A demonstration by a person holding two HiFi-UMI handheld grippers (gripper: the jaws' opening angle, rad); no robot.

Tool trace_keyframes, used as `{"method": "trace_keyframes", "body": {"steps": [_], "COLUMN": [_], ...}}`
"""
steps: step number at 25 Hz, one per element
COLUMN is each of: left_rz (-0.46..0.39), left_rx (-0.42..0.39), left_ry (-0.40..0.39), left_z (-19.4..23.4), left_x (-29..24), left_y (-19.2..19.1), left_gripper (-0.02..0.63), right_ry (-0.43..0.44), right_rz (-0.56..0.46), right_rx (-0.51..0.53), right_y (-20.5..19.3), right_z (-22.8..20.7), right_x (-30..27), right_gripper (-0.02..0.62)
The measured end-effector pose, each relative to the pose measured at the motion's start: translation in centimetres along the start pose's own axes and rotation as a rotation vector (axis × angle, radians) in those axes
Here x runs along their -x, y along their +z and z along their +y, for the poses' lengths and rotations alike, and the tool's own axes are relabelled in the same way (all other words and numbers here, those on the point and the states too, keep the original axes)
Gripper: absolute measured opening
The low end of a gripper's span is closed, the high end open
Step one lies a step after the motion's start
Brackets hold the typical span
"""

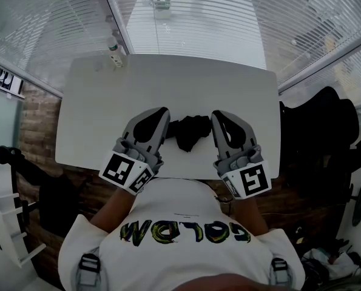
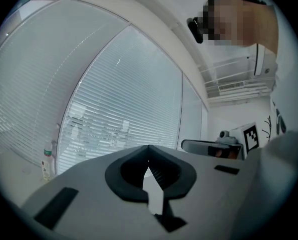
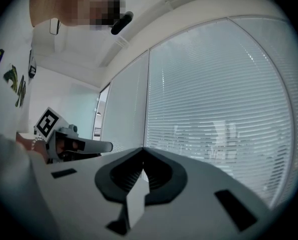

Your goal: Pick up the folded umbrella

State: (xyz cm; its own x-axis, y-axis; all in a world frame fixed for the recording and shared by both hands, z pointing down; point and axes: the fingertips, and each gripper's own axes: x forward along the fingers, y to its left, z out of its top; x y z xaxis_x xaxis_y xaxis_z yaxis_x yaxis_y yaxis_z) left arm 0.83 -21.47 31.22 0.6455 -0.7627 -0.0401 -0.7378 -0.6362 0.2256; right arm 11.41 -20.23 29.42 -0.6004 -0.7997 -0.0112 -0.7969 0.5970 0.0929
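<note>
Closest to the camera are the two tongs, held side by side over the near edge of the white tabletop. The left tongs are closed, with their tips pressed together and nothing between them. The right tongs are closed too, and they are empty as well. Each gripper view shows this: the black pads meet at the tip and only the window shows past them.

Between the two tongs lies the folded umbrella, a small black bundle. It rests on the tabletop close to the near edge. It sits just beside both tongs, but from above I cannot tell if either one touches it.

So the job has not really begun. The umbrella is not held and not lifted. I think one pair of tongs has to open, go around the umbrella, close on it and then lift it up.

Farther back the tabletop is bare. A small bottle stands at its far left corner, and behind that are the window blinds.
</note>
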Motion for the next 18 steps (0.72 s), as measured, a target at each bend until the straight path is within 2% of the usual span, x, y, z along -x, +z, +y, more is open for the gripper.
{"method": "trace_keyframes", "body": {"steps": [5,9,16,18], "left_rz": [0.009,0.021,0.043,0.049], "left_rx": [0.014,0.020,0.037,0.041], "left_ry": [-0.010,-0.005,0.008,0.015], "left_z": [0.6,1.3,2.5,2.8], "left_x": [0.4,0.6,0.9,1.1], "left_y": [-0.1,-0.5,-2.3,-2.8], "left_gripper": [0.011,0.011,0.011,0.011], "right_ry": [0.017,0.062,0.158,0.187], "right_rz": [0.035,0.093,0.244,0.294], "right_rx": [0.022,0.043,0.085,0.128], "right_y": [-0.7,-2.4,-7.8,-9.8], "right_z": [0.9,1.7,3.6,4.2], "right_x": [-0.8,-2.0,-3.7,-4.2], "right_gripper": [0.012,0.015,0.068,0.089]}}
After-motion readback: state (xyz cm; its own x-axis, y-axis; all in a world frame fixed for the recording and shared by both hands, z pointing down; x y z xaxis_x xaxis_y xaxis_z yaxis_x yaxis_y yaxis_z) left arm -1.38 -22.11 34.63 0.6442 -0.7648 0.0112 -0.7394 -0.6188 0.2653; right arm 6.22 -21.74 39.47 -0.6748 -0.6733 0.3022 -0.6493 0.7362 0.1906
